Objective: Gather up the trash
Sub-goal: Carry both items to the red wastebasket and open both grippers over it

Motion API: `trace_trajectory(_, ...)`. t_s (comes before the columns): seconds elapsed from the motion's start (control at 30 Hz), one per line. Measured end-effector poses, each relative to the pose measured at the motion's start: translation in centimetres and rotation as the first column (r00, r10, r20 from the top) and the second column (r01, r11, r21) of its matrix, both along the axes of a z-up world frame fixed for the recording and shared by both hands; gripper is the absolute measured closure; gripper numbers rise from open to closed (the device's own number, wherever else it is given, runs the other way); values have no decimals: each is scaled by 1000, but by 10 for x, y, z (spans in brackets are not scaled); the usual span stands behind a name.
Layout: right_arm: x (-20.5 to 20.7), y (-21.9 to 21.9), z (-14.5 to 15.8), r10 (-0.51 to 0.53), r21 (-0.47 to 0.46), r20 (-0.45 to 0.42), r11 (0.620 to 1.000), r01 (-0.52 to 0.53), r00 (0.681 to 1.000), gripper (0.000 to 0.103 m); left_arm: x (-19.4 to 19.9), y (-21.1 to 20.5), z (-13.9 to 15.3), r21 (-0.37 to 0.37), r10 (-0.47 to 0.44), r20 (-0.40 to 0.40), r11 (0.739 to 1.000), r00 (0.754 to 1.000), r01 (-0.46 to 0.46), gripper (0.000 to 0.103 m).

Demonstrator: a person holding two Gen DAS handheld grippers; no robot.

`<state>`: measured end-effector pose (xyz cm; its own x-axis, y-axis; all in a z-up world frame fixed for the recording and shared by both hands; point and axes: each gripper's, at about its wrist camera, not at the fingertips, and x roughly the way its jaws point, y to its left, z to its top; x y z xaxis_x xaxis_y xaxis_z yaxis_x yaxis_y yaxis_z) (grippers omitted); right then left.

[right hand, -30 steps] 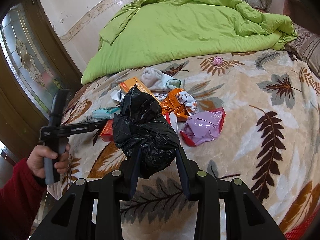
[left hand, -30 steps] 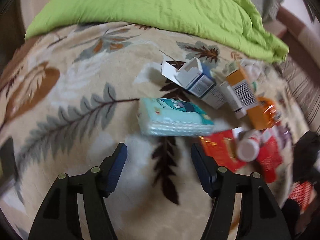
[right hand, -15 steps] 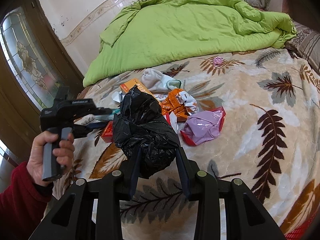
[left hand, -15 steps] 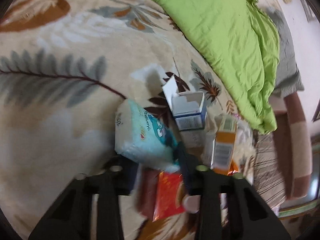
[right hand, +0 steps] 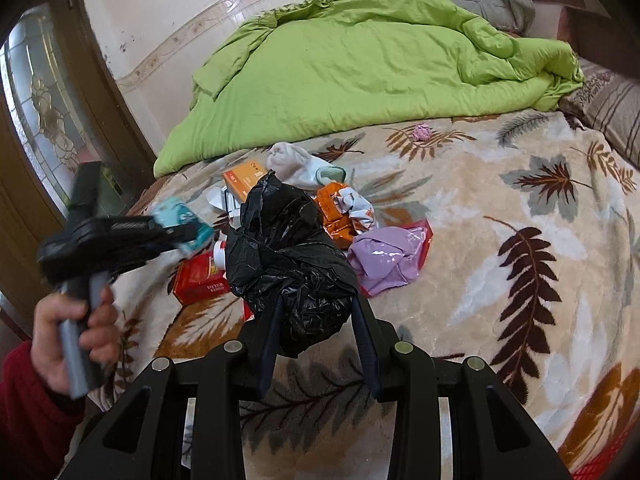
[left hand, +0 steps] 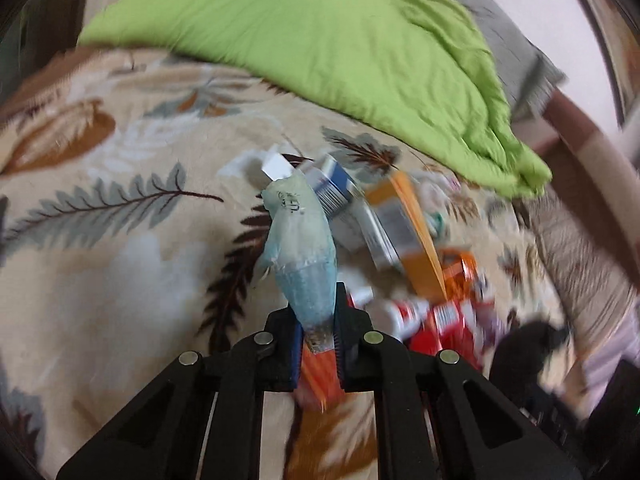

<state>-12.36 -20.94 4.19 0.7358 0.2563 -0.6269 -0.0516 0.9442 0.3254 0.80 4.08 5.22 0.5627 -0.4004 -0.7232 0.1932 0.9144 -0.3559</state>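
Tongs of the left gripper (left hand: 318,334), apart a second ago, now clamp the tissue pack (left hand: 302,256) lifted off the bed's (right hand: 520,208) left edge, while the right gripper (right hand: 316,344) grips the black trash bag (right hand: 288,264) awaiting it.

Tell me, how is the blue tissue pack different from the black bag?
The tissue pack is pale blue and slim; the black bag is dark, crumpled and bulkier. The left gripper pinches the pack by one end, off the bed; the right gripper holds the bag, bunched between its fingers. Both are soft plastic, each clamped in a gripper.
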Motion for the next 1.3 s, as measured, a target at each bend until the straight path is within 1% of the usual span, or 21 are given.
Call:
trace_trajectory(0.1, 2, -1, -2, -3, -1, -12, 1000, 3, 1000, 65, -30, -6, 2, 41, -38, 45, 998, 998, 36, 91)
trace_trajectory(0.17, 3, -1, -4, -5, 3, -17, 1000, 5, 1000, 65, -49, -10, -1, 48, -60, 55, 997, 997, 58, 91)
trace_trajectory(0.27, 4, -1, -4, -7, 3, -19, 1000, 7, 1000, 65, -68, -22, -3, 78, -97, 67, 993, 993, 92, 91)
trace_trajectory(0.47, 2, -2, -5, -8, 9, -16, 1000, 8, 1000, 65, -88, -45, 3, 100, -169, 71, 982, 983, 162, 91)
trace_trajectory(0.6, -2, -6, -3, -19, 31, -8, 999, 19, 1000, 65, -99, -57, 9, 118, -203, 85, 974, 975, 193, 91)
trace_trajectory(0.67, -6, -9, -1, -25, 45, -6, 999, 25, 1000, 65, -103, -61, 12, 116, -216, 87, 972, 972, 206, 91)
trace_trajectory(0.8, -23, -13, 5, -16, 82, 2, 997, 16, 1000, 65, -112, -74, 19, 115, -257, 88, 962, 962, 247, 91)
trace_trajectory(0.9, -40, -22, 11, -17, 110, -3, 994, 17, 1000, 65, -122, -91, 23, 118, -309, 89, 947, 947, 298, 91)
trace_trajectory(1.0, -61, -42, 18, -50, 133, -4, 990, 50, 999, 65, -134, -116, 27, 113, -376, 85, 924, 923, 366, 91)
trace_trajectory(1.07, -80, -65, 22, -101, 146, -12, 984, 102, 995, 65, -145, -138, 31, 108, -434, 84, 899, 897, 425, 91)
trace_trajectory(1.13, -98, -87, 24, -159, 147, -18, 976, 160, 987, 65, -157, -165, 36, 91, -500, 78, 865, 862, 494, 91)
trace_trajectory(1.2, -121, -112, 27, -231, 136, -24, 963, 232, 973, 65, -166, -190, 41, 67, -560, 73, 829, 826, 556, 91)
trace_trajectory(1.23, -135, -126, 28, -271, 125, -30, 954, 273, 962, 65, -173, -207, 43, 47, -596, 68, 803, 800, 594, 91)
trace_trajectory(1.3, -161, -152, 30, -349, 105, -42, 930, 352, 936, 65, -182, -233, 44, 20, -651, 56, 759, 757, 651, 91)
